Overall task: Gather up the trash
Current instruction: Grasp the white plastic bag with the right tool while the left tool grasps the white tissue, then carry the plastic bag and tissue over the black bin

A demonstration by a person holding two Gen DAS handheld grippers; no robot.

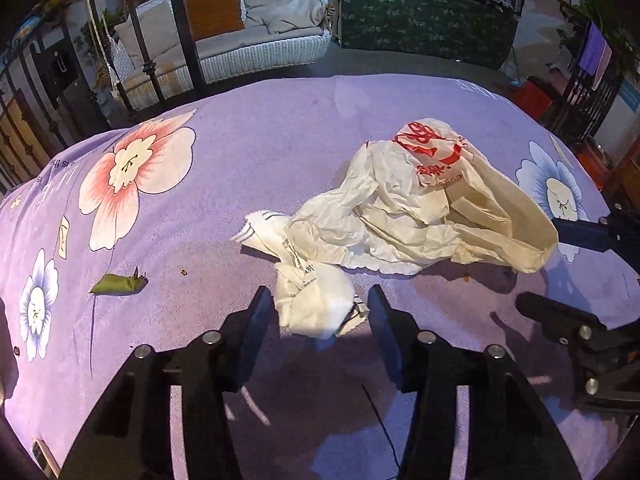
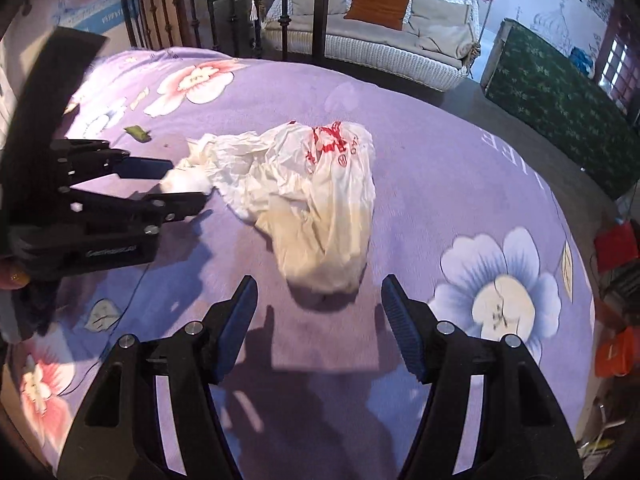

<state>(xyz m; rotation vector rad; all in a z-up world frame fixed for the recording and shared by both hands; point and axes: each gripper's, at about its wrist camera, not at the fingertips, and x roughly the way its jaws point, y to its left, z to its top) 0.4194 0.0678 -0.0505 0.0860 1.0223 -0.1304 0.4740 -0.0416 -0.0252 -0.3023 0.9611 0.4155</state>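
Observation:
A crumpled white plastic bag with red print point(image 1: 420, 208) point(image 2: 320, 200) lies on the purple flowered cloth point(image 1: 240, 152) point(image 2: 440, 168). A white paper wad point(image 1: 316, 308) point(image 2: 184, 182) lies at its left end, reaching from pad to pad of my left gripper point(image 1: 320, 304) point(image 2: 182, 186), which is shut on it. My right gripper point(image 2: 319, 292) point(image 1: 554, 270) stands open at the bag's other end, whose tip lies just ahead between the fingertips without touching the pads. A green leaf-like scrap point(image 1: 118, 283) point(image 2: 138, 133) lies apart to the left.
Small brown crumbs point(image 1: 184, 272) dot the cloth. A thin black cord point(image 1: 380, 420) runs near the front edge. Beyond the table are a white wicker sofa point(image 1: 248, 52), a green patterned cover point(image 1: 420, 24), iron railings point(image 2: 160, 20) and red boxes point(image 2: 616, 244).

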